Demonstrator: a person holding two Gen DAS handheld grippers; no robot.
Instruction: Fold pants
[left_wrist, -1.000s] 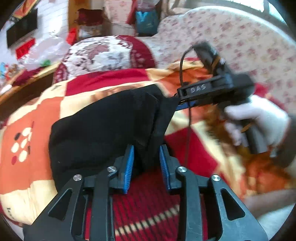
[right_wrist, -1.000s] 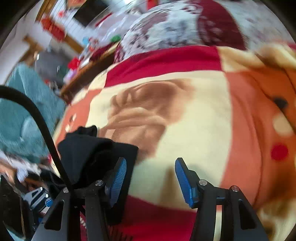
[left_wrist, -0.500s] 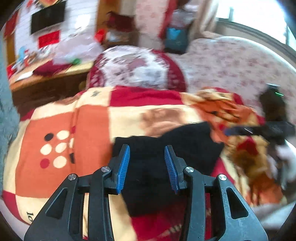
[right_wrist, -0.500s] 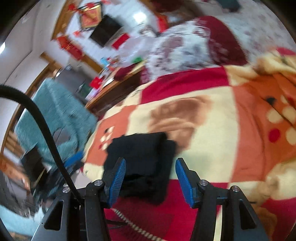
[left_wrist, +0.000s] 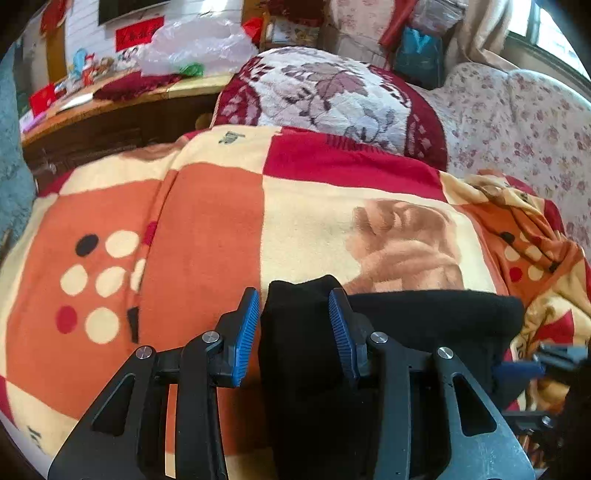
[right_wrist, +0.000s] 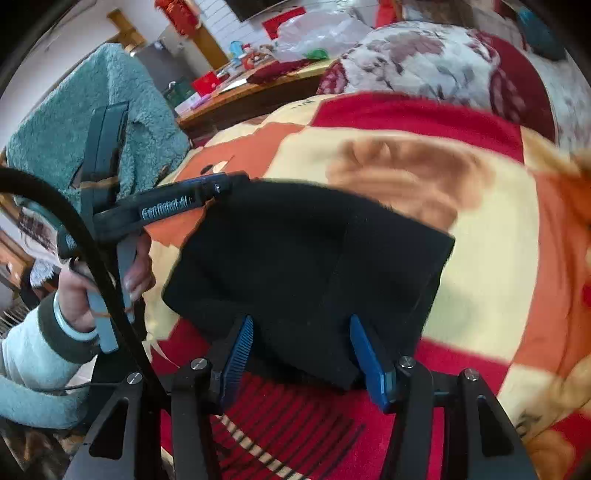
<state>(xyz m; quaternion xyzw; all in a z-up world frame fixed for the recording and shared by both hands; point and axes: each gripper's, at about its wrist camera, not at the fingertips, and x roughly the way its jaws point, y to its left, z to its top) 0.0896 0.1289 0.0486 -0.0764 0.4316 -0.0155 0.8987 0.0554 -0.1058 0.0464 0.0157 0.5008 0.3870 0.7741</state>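
Black pants (right_wrist: 306, 258) folded on blanket (left_wrist: 207, 221); right view alone shows hand (right_wrist: 85, 291)

On the side of the left gripper (right_wrist: 218, 188), seen from my right wrist camera, white raised lettering reads "GenRobot.AI". From my left wrist camera, the red banner (left_wrist: 139, 32) on the far wall carries gold characters too small for me to read. The patterned blanket (left_wrist: 207, 221) bears a small dark mark near its top edge and dark lettering at its lower left corner and right edge; I cannot make any of these out. Nothing else is legible.
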